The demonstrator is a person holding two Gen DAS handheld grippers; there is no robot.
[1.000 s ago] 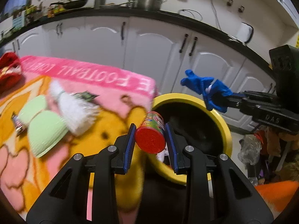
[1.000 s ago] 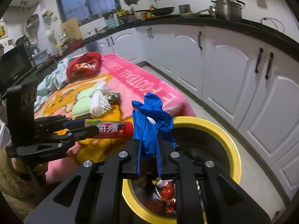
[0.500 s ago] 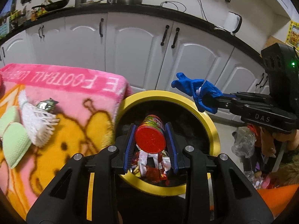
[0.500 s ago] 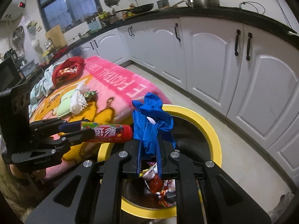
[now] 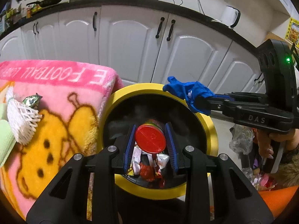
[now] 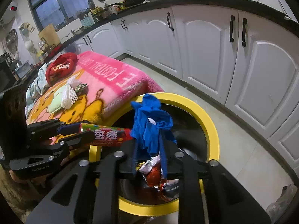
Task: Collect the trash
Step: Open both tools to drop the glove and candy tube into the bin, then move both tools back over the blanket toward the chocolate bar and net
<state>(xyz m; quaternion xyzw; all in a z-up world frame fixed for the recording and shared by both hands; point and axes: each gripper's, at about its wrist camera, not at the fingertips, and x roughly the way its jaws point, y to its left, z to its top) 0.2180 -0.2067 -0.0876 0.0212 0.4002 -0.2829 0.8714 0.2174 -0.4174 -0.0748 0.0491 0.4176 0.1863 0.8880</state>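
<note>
While both grippers hang over it, the round black bin with a yellow rim (image 5: 212, 130) fills the lower middle of each frame, wrappers (image 5: 147, 169) heaped at its bottom. To its left lies the pink plush blanket with a yellow cartoon figure (image 5: 61, 123), touching the rim.

Next in size, the crumpled blue cloth glove (image 6: 151, 123) sits between the blue pads of the right gripper (image 6: 148, 160). Its jaws have just been opening and now stand apart in the right wrist view, the glove loose in the gap with light showing on either side. Seen from the left wrist, the same glove (image 5: 188, 93) sticks out of the tips above the bin's far right rim.

The left gripper (image 5: 150, 141) is clamped on the slim candy tube with a red cap (image 5: 150, 140), held over the bin's mouth. From the left wrist only the round red end shows; the right wrist view gives the tube (image 6: 106, 136) side-on, with its red printed label.

Smallest, a white foam net (image 5: 22, 121) and a silver foil wrapper (image 5: 32, 100) rest on the blanket at the left wrist frame's left edge.
</note>
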